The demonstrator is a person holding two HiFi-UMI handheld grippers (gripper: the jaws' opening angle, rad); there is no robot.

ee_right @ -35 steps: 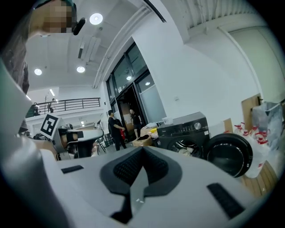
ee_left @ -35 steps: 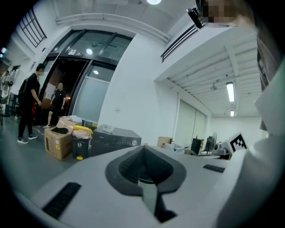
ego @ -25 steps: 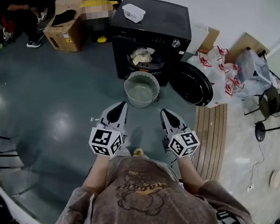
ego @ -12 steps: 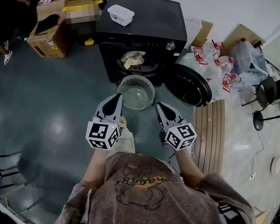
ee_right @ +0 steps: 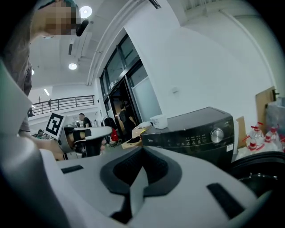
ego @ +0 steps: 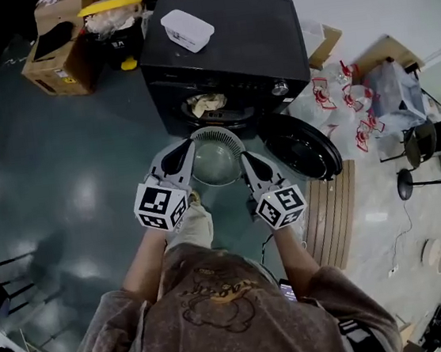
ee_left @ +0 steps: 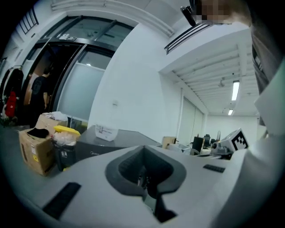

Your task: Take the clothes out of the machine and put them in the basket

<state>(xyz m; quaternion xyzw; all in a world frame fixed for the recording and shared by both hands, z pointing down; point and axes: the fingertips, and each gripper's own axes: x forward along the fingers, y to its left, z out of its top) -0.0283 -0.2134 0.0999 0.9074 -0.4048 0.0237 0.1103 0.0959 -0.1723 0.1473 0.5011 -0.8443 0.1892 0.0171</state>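
With my left gripper [ego: 183,151] and right gripper [ego: 250,162] both closed on nothing, the clothes [ego: 206,104] wait in the machine [ego: 252,40] and the basket [ego: 215,134] looks empty.

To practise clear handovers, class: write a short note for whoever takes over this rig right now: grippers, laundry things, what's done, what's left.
Left gripper and right gripper: both shut, empty, held near the pale round slatted basket.
Basket stands on the floor before the black front-loading washing machine, whose round door is open.
Cream clothes lie in the drum.
Done: door open, basket placed.
Left: move every garment into the basket.
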